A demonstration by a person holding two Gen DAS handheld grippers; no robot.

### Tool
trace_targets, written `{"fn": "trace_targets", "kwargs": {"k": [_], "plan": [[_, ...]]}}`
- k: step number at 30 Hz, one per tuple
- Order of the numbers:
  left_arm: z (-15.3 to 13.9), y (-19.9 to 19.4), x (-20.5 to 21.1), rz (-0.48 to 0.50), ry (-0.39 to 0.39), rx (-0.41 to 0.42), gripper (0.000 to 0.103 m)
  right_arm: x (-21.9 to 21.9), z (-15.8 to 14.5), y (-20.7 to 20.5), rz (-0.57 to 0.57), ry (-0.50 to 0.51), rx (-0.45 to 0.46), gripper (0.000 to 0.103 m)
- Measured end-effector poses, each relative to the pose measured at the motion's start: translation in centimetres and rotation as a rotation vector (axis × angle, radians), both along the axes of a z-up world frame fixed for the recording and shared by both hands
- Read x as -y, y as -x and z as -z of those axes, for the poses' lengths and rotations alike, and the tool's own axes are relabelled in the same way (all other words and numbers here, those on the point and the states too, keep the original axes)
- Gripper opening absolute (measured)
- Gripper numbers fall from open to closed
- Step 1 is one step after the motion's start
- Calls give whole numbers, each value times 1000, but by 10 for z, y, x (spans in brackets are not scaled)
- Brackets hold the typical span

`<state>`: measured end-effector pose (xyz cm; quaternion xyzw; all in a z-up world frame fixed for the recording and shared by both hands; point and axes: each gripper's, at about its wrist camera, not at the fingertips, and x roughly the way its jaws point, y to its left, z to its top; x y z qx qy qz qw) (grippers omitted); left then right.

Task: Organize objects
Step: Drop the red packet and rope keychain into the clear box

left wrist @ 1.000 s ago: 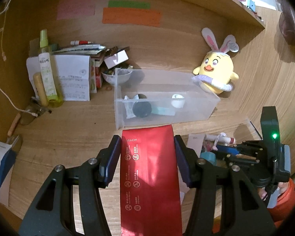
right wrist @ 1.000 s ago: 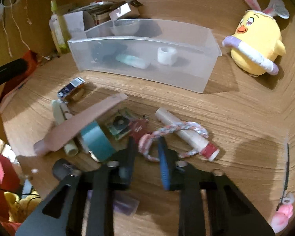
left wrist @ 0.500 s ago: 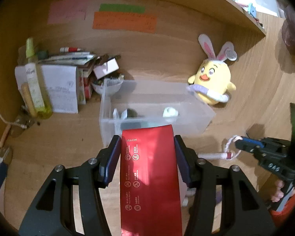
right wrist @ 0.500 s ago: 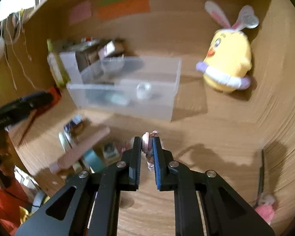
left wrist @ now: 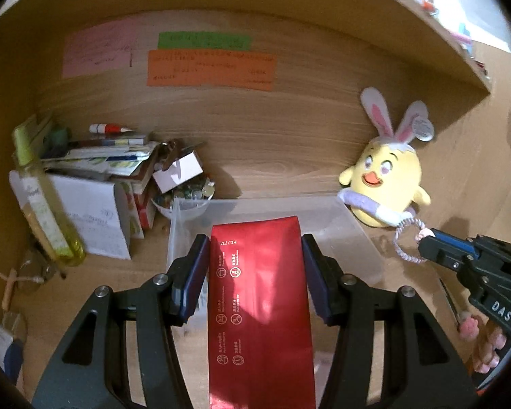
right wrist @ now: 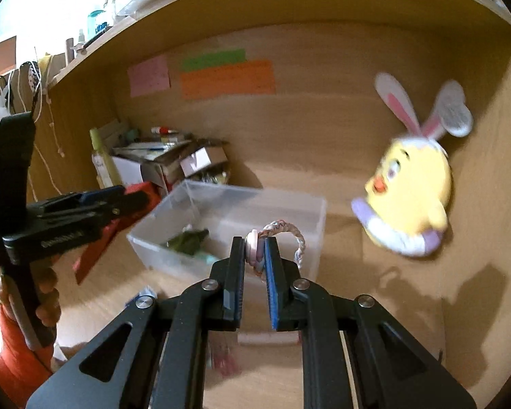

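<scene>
My left gripper (left wrist: 255, 243) is shut on a red foil pouch (left wrist: 260, 306) and holds it in the air in front of the clear plastic bin (left wrist: 357, 238). My right gripper (right wrist: 255, 243) is shut on a braided pastel rope ring (right wrist: 289, 231) and holds it above the near edge of the bin (right wrist: 306, 204). The rope ring also shows in the left wrist view (left wrist: 407, 242), hanging from the right gripper (left wrist: 429, 243). The bin holds a few small items (right wrist: 187, 242). The left gripper with the pouch (right wrist: 95, 238) shows left of the bin.
A yellow chick plush with bunny ears (left wrist: 388, 184) leans at the back right. Boxes and papers (left wrist: 95, 184), a green spray bottle (left wrist: 44, 211) and a bowl of small things (left wrist: 187, 197) crowd the back left. A shelf (left wrist: 426, 34) runs overhead. Small items lie on the desk below (right wrist: 265, 339).
My right gripper closed on the rope ring, lifted it off the desk and carried it up toward the bin. My left gripper rose with the pouch and came closer to the bin.
</scene>
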<state>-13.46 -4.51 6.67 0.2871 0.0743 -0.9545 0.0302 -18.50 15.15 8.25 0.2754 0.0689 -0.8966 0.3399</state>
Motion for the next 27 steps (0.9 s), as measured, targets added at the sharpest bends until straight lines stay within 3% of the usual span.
{"fn": "trace_targets", "kwargs": {"k": [7, 16, 22, 27], "plan": [[8, 49, 6, -3, 6, 71, 54, 42, 9, 41, -13, -60, 23, 10], [48, 104, -2, 22, 69, 217, 54, 76, 57, 93, -16, -180, 147, 10], [66, 119, -4, 38, 70, 263, 54, 82, 85, 108, -31, -233, 207, 11], [62, 114, -4, 61, 64, 252, 56, 86, 89, 104, -60, -266, 212, 11]]}}
